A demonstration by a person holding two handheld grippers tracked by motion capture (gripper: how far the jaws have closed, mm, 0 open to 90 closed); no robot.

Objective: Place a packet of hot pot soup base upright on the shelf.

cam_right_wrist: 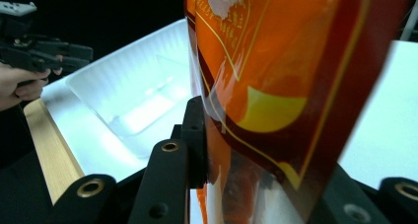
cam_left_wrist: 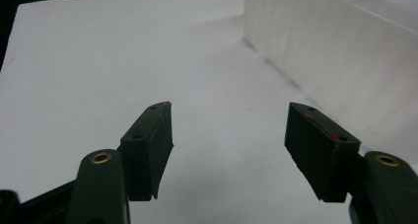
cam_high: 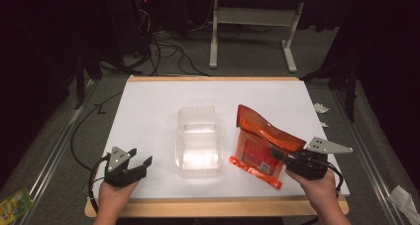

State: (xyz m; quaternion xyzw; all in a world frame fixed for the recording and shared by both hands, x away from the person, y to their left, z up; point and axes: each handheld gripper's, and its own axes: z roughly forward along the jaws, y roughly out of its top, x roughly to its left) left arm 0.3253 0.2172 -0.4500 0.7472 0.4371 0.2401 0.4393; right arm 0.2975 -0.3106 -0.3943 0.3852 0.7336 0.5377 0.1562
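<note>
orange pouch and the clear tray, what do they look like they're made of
Orange pouch: looks like thin glossy plastic film, since it creases, reflects light and shows printing, with a see-through patch in the right gripper view. It is pinched in the right gripper.
Clear tray: probably thin moulded plastic, translucent and milky, with ribbed walls and a shiny floor.

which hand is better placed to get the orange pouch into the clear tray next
Right. The right hand-held gripper is already shut on the orange pouch beside the clear plastic tray; the left hand-held gripper stands open and empty.
</note>
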